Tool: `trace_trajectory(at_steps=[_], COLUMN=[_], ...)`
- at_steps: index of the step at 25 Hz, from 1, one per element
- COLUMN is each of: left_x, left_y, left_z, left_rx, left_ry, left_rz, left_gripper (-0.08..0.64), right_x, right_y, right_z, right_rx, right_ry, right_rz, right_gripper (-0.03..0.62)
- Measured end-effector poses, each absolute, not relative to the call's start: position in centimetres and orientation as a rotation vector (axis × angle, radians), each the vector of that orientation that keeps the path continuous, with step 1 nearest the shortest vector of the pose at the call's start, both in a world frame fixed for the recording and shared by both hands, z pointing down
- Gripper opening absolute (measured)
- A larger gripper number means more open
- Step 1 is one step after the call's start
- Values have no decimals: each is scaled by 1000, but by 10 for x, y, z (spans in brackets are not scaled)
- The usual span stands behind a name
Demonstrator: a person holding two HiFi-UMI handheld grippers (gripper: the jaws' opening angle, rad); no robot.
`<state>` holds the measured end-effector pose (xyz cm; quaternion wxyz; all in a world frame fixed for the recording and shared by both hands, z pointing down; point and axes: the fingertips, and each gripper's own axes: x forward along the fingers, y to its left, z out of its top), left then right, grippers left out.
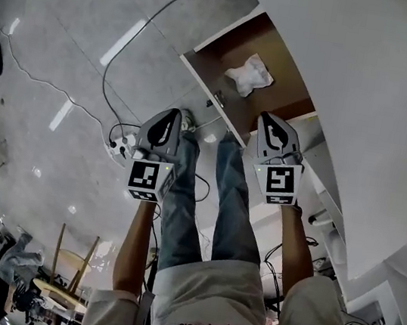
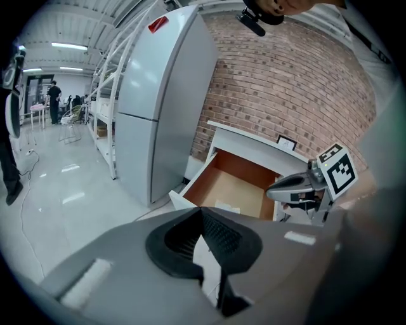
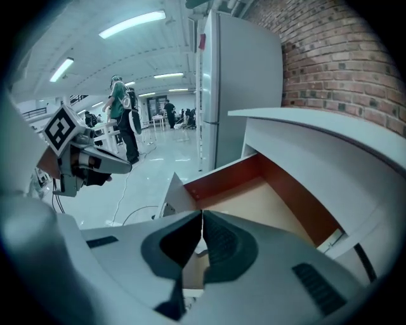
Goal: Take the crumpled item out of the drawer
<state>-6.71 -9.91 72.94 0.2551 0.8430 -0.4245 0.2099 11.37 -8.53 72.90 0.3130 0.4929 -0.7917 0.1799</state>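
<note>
**Drawer Open, Crumpled Item Not Yet Gripped**

The crumpled item (image 1: 249, 74), a white wad, lies on the brown bottom of the drawer (image 1: 226, 45). It sits toward the middle of the drawer and touches none of its walls. The drawer is pulled fully out from under the white counter (image 1: 356, 67), so the item is exposed from above and nothing covers it.

Both tools hang on the near side of the drawer front, outside the drawer, and point toward it. The left tool (image 1: 171, 117) is off the drawer's front corner. The right tool (image 1: 272, 124) is beside the drawer's front edge and nearer the item. Neither touches the item or the drawer.

State of the tools: on the left tool (image 2: 203, 212) the jaws are closed together with nothing between them. The right tool (image 3: 202, 219) is likewise fully closed and empty.

Judgement: removal has not begun. A closed tool cannot take the wad, so one tool, probably the right, must open wide before entering the drawer. The wad looks light and soft, so a grip across its bulk should hold.

Beyond the drawer stand a refrigerator (image 2: 165, 95) and a brick wall (image 2: 285, 82). A cable (image 1: 121, 53) trails across the floor (image 1: 55, 35) beside the drawer.
</note>
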Motion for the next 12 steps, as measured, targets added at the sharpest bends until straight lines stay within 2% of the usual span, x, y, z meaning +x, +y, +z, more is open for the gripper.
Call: trace_trajectory(at_steps=[12], left_x=[-70], left_y=[-88], left_z=[756], left_rx=[2255], left_ry=[-1127], left_rz=[581], left_gripper=[9], right_x=[106], right_y=[-133], right_z=[778], right_rx=[1070], right_ry=[-1985], right_rz=[344], right_gripper=[13])
